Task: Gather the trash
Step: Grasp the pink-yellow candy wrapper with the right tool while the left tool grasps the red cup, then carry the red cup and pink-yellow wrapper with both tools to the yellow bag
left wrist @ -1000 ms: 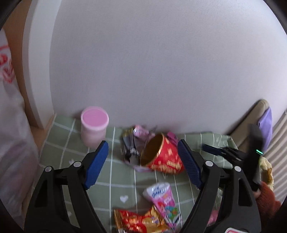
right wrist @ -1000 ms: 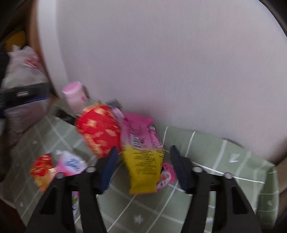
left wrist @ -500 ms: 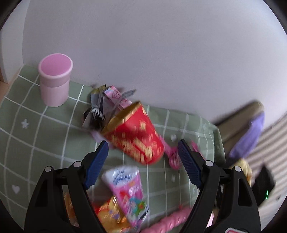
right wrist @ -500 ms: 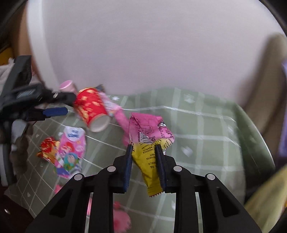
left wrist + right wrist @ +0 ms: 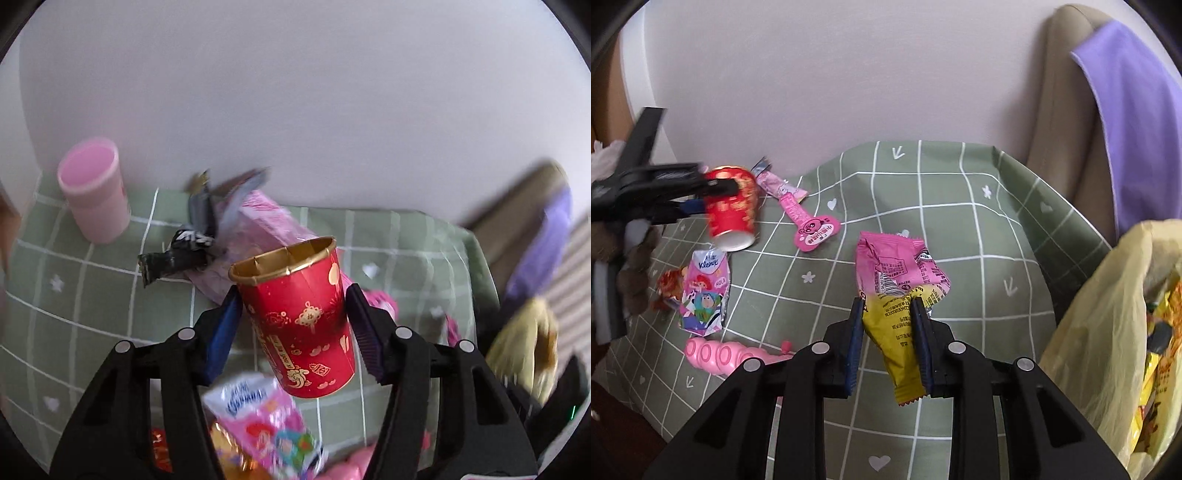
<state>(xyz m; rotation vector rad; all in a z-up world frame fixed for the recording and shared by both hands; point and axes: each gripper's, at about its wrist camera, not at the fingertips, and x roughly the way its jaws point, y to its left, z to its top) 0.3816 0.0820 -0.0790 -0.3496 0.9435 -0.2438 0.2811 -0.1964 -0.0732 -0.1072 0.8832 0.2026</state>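
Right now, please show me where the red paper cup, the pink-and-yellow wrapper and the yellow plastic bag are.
red paper cup [image 5: 306,317], left wrist view, side wall.
pink-and-yellow wrapper [image 5: 892,266], right wrist view, pink upper half.
yellow plastic bag [image 5: 1104,317], right wrist view, outer side.

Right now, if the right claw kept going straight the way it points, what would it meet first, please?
Probably the green checked tablecloth: beyond the pink-and-yellow snack wrapper held in the right claw, only bare cloth shows, though depth is unclear.

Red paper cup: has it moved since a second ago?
Yes. The red paper cup left the green checked cloth beside the pink cup; the left hand-held gripper, jaws just closing, holds it.
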